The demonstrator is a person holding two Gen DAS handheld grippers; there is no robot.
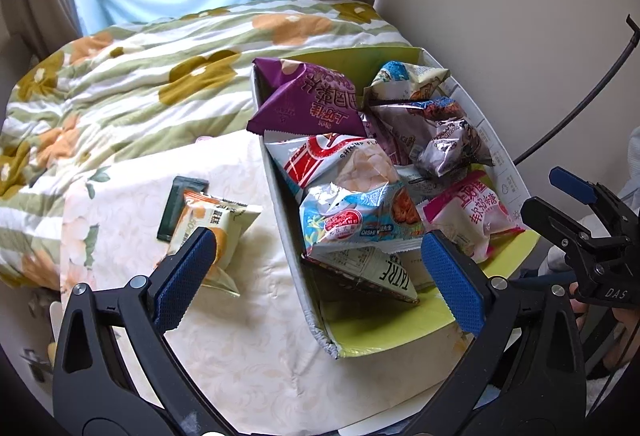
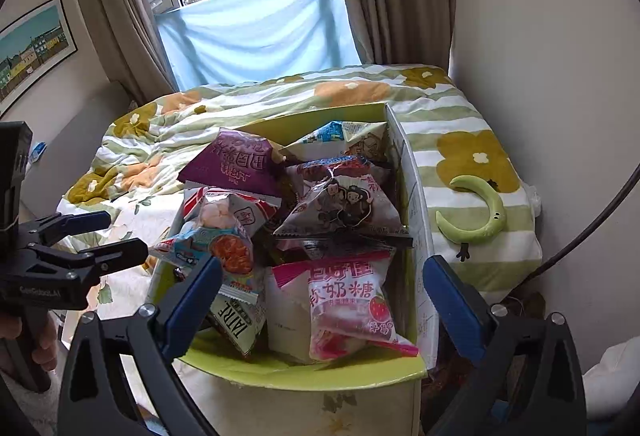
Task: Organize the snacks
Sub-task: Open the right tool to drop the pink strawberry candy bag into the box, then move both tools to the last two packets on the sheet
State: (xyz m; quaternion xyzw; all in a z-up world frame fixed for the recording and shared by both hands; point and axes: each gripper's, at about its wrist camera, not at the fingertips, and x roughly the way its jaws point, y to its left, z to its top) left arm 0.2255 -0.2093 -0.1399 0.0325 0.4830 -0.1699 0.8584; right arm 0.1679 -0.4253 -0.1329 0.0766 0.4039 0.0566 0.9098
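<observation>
Hovering with both the left tongs (image 1: 316, 256) and right tongs (image 2: 324, 288) spread wide and empty, likely lining up on the orange-and-white packet (image 1: 212, 232) lying outside the near-full box (image 1: 280, 220).

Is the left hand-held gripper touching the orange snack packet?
Cannot tell. In the left wrist view, the left hand-held gripper is open; one finger overlaps the orange snack packet.

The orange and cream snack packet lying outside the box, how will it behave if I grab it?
The orange and cream snack packet looks puffy and air-filled, so probably light and squashy. Its glossy film may slip between jaws. It overlaps a dark sachet, which might shift too.
</observation>
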